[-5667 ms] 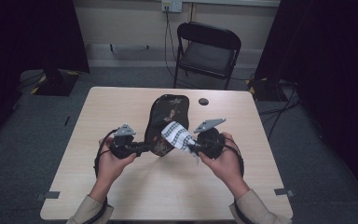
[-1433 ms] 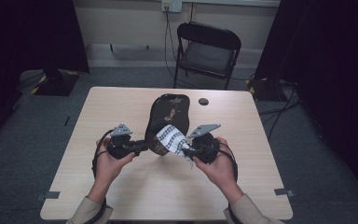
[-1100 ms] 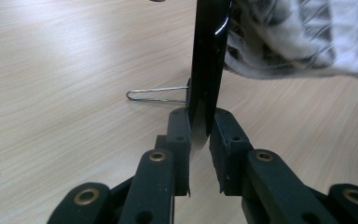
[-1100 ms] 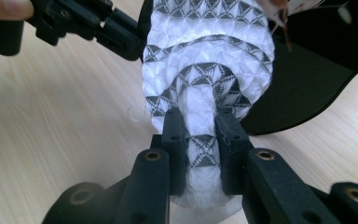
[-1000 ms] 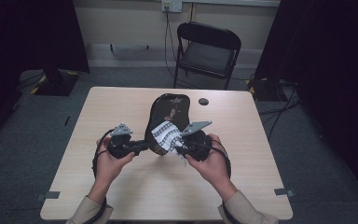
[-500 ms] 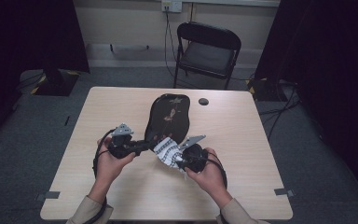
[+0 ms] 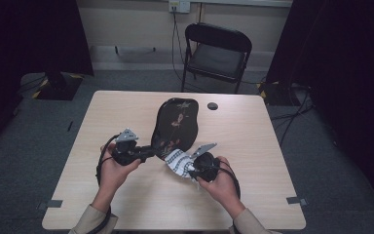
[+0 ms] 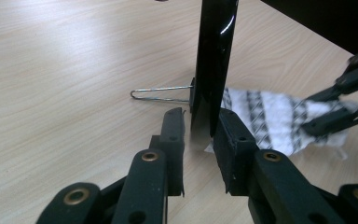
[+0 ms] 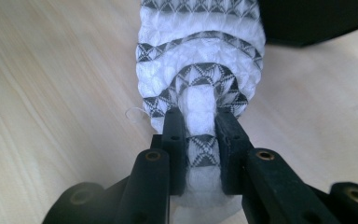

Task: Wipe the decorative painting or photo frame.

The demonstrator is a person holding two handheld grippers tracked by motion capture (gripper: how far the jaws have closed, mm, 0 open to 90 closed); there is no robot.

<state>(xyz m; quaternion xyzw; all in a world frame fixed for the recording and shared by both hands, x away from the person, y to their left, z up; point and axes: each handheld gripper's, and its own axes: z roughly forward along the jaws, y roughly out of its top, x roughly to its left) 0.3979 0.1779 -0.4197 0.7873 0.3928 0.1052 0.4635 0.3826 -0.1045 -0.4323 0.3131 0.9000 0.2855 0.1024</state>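
At frame centre on the pale wooden worktop [image 7: 126, 117], the soft white-and-grey patterned knit cloth [image 9: 200, 60] – light, limp, best pinched at a bunched fold – sits clamped in the right gripper [image 9: 199, 126], while the left gripper [image 8: 200, 128], jaws just easing apart, loosely straddles the stiff black glossy clip hanger [image 8: 213, 60].

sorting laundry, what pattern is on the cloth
White cloth with dark geometric bands; clearest in right gripper view.

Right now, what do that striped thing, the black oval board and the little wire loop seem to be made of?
The striped cloth looks like knitted or woven fabric, white with grey bands: puckered, soft, with a loose thread. The black oval board seems hard and glossy, perhaps lacquered wood or plastic: the left gripper view shows a sharp glint on its edge. The wire loop looks like thin bare metal, silvery and smooth.
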